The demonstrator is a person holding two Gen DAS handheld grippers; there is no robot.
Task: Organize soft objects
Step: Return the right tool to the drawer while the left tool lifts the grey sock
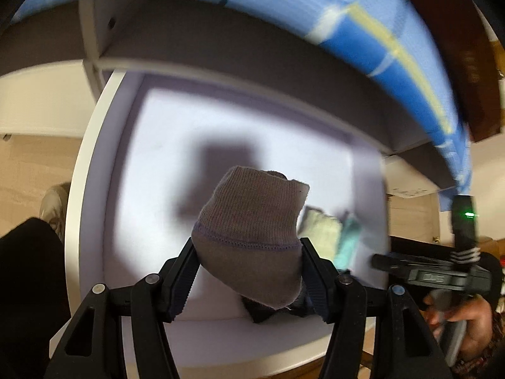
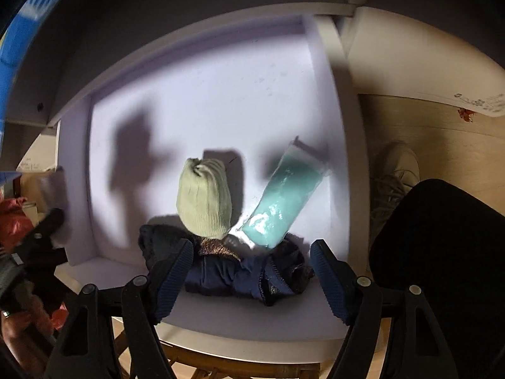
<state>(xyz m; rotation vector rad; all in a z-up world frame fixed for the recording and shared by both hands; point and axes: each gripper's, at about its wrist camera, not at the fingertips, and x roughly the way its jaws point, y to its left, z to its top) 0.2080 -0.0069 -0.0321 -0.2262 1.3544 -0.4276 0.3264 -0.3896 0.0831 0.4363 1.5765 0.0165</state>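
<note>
My left gripper (image 1: pixel 249 249) is shut on a rolled grey-brown sock (image 1: pixel 252 227) and holds it over the white drawer (image 1: pixel 151 158). My right gripper (image 2: pixel 252 259) is open and empty, its jaws wide apart over a pile of dark navy cloth (image 2: pixel 233 271) at the drawer's front. A pale green rolled sock (image 2: pixel 203 199) and a teal item in a clear plastic bag (image 2: pixel 284 199) lie behind the dark cloth. The green sock (image 1: pixel 320 227) and teal bag (image 1: pixel 347 240) also show blurred in the left wrist view.
The white drawer (image 2: pixel 202 88) sits open under a white shelf edge (image 1: pixel 252 63) with blue checked fabric (image 1: pixel 378 41) above. The right gripper body (image 1: pixel 442 274) shows at the right of the left wrist view. Wooden floor (image 2: pixel 426 126) and a shoe (image 2: pixel 394 173) lie beside the drawer.
</note>
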